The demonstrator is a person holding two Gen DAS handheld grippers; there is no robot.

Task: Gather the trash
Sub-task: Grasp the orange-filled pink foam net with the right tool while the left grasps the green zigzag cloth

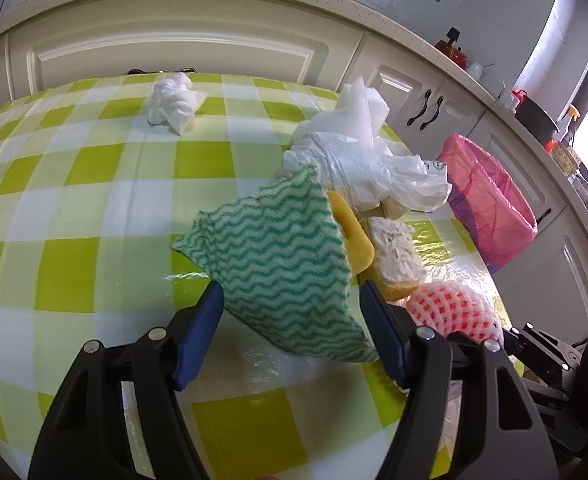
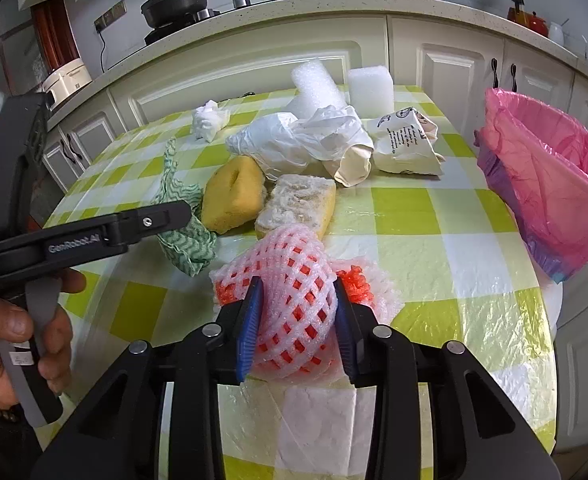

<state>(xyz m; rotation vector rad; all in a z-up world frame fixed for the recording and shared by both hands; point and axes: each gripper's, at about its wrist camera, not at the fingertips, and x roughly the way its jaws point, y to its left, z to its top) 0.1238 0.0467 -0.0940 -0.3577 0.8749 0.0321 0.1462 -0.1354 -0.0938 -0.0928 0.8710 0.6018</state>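
My right gripper [image 2: 297, 292] is shut on a pink foam fruit net [image 2: 294, 280], squeezing it just above the table; the net also shows in the left wrist view [image 1: 454, 310]. My left gripper [image 1: 291, 292] is open around a green-and-white wavy cloth [image 1: 281, 256], whose near edge lies between the blue fingers [image 1: 205, 316]. The cloth also shows in the right wrist view [image 2: 185, 236]. The bin with a pink liner [image 2: 550, 184] stands off the table's right edge, seen in the left wrist view too [image 1: 490, 196].
On the green checked table [image 2: 414, 216] lie a yellow sponge [image 2: 233, 192], a dirty sponge [image 2: 298, 204], a white plastic bag [image 2: 294, 140], a crushed paper cup [image 2: 406, 144], a crumpled tissue [image 2: 207, 120] and white foam pieces [image 2: 370, 92]. Kitchen cabinets stand behind.
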